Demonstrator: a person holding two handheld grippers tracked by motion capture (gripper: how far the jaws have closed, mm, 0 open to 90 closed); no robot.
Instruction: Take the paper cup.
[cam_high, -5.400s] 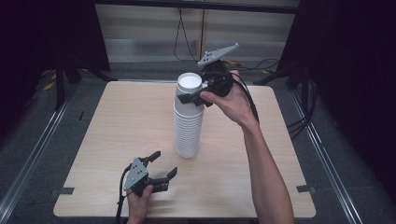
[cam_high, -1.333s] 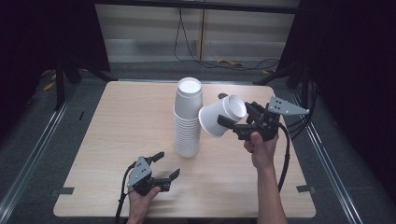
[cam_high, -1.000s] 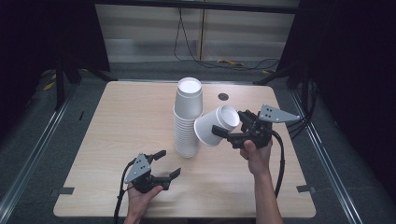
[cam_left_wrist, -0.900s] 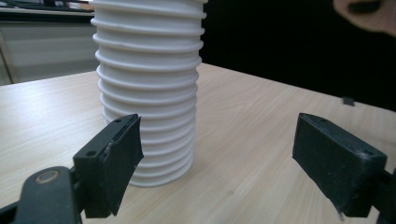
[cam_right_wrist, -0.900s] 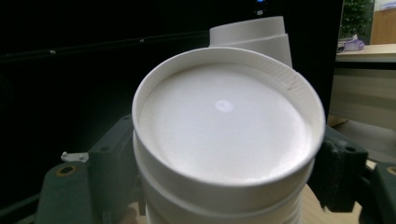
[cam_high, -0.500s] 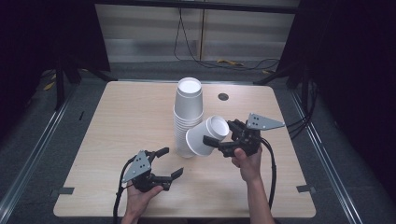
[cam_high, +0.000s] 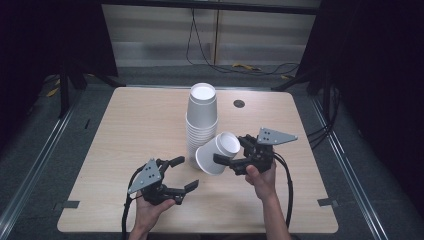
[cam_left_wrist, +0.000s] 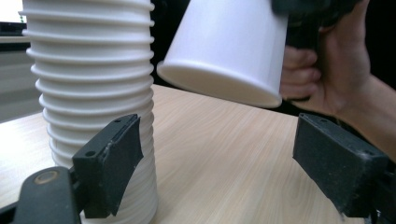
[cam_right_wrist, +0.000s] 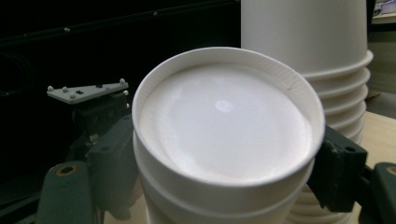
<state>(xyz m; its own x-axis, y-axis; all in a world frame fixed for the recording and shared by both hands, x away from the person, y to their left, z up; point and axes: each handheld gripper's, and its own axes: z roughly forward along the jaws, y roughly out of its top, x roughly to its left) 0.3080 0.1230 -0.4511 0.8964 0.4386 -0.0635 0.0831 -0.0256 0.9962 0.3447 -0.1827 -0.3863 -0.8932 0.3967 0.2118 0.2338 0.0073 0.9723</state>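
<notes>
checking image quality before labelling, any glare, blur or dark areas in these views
High view: table evenly lit, surroundings nearly black. Right gripper view: small glare spot on the held cup's base, background dark. Left gripper view: jaws near the lens slightly soft, cup stack sharp.

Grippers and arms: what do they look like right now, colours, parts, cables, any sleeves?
Both are black two-jaw tools with flat black pads. The left gripper and right gripper each carry a grey three-cornered plate with small dark dots and trail a black cable. The forearms are bare; no sleeves or gloves show.
</notes>
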